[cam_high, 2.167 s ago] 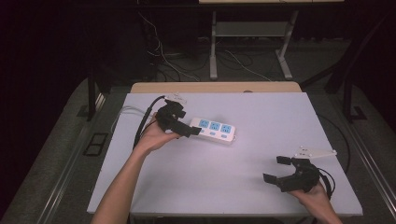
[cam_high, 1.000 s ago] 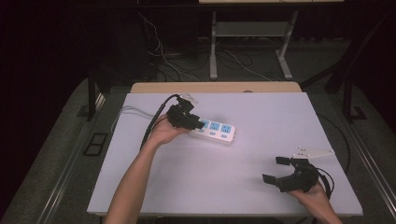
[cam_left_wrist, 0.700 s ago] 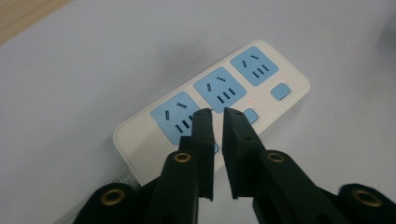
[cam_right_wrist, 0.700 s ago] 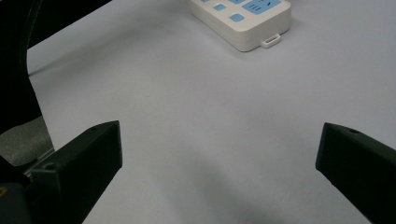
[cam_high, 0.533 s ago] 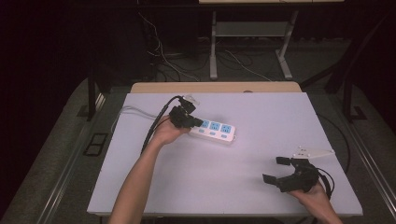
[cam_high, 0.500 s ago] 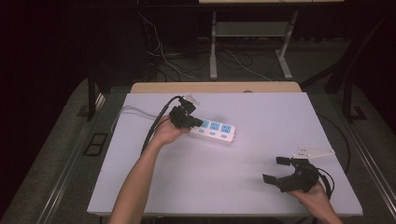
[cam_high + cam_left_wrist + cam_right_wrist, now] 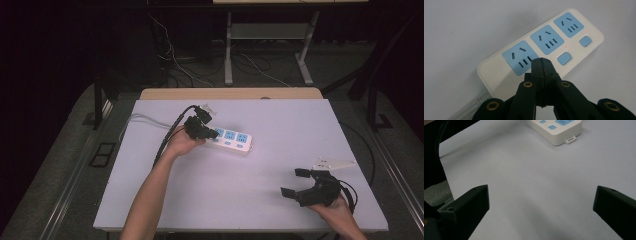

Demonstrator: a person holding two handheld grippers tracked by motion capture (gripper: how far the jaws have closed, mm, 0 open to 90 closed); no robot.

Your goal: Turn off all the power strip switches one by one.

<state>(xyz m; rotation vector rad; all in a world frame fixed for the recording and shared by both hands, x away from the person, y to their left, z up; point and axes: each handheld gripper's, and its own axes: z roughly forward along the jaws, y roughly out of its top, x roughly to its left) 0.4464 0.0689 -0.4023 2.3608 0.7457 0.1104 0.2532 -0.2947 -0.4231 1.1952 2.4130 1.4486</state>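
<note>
Item: white plastic power strip with three blue sockets (image 7: 541, 51), lying on pale desk (image 7: 260, 200). Left gripper (image 7: 541, 62), jaws together and empty, hovers over strip's nearest switch; press squarely, gently. Right gripper (image 7: 301, 181), jaws apart, rests well away from strip.

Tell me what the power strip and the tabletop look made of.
Power strip: likely moulded plastic, smooth cream-white shell with rounded edges and matte blue socket faces. Tabletop: pale lilac, matte and even, without glare; possibly laminate or a foam sheet, hard to say.
</note>
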